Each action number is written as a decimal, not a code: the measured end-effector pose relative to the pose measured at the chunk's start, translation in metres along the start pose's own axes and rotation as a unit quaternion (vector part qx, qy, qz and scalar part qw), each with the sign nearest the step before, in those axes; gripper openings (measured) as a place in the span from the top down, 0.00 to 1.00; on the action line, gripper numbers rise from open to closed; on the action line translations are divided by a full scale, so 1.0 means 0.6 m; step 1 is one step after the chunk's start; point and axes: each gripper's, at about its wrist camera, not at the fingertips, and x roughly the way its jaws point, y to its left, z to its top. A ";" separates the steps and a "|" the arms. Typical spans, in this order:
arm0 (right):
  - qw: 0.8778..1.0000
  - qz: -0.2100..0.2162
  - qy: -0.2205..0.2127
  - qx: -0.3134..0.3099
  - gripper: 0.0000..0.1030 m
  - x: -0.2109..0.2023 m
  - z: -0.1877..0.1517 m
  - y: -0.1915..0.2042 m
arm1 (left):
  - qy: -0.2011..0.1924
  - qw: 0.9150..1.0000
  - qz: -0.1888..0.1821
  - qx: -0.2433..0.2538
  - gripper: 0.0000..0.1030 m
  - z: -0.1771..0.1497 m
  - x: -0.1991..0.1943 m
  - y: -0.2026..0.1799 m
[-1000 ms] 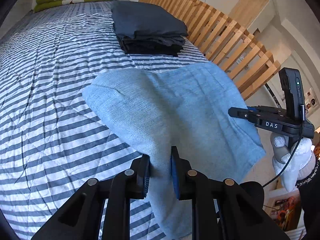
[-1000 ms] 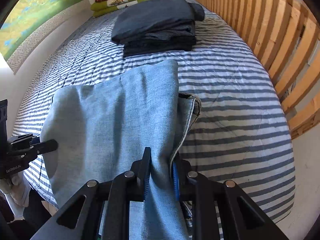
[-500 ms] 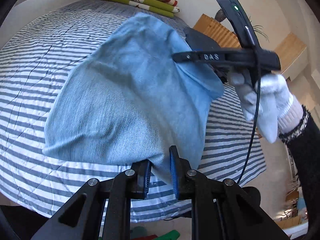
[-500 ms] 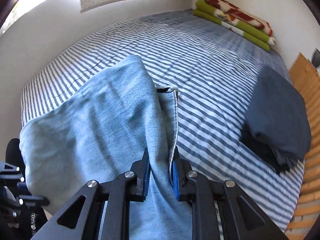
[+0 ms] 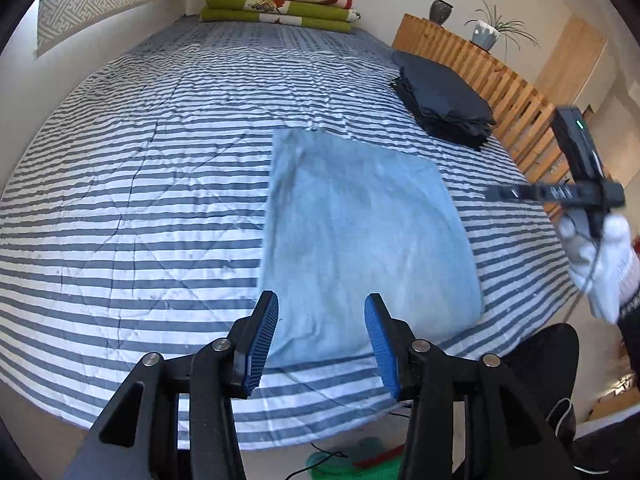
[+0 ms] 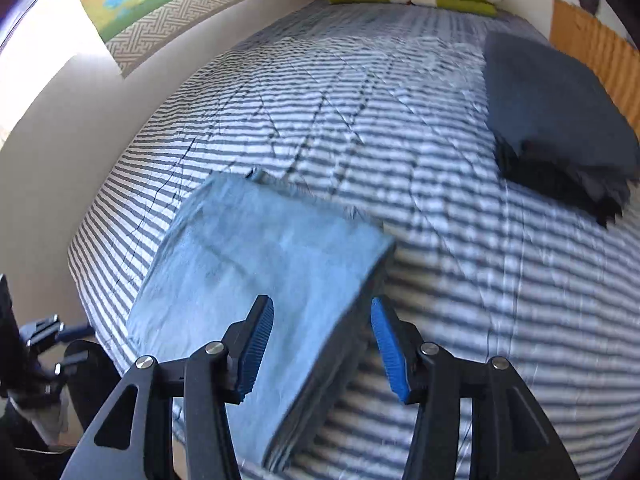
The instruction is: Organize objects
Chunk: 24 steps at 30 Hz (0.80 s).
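Both grippers have just let go of the folded light-blue jeans (image 5: 360, 232), which a second ago hung pinched between each pair of pads and now lie flat on the striped bedspread (image 5: 140, 184) near the bed's near edge. The left gripper (image 5: 322, 344) stands released, its jaws opening with the near end of the denim showing in the gap but not touched by the blue pads. The right gripper (image 6: 322, 350) is likewise released and opening, poised over the jeans' near right corner, where the folded layers show as a thick edge. From the left view, the right gripper is seen off to the right in a white-gloved hand (image 5: 596, 256), clear of the cloth. The stack of dark folded clothes (image 5: 444, 100) sits farther back on the right, beside the wooden slatted rail (image 5: 508, 80), well apart from the jeans. This fold seems complete; carrying the jeans to that stack looks like the likely remaining step.
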 end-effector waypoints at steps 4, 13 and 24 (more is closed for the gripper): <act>0.997 0.017 0.041 0.062 0.53 0.015 -0.116 -0.003 | 0.061 0.997 -0.029 -0.027 0.49 0.005 0.071 0.045; 0.992 0.025 0.072 0.097 0.49 0.078 -0.218 0.037 | 0.117 0.990 -0.055 -0.056 0.35 -0.028 0.159 0.060; 0.991 0.042 0.065 0.109 0.74 0.102 -0.203 0.047 | 0.101 0.994 -0.037 -0.029 0.75 -0.034 0.159 0.028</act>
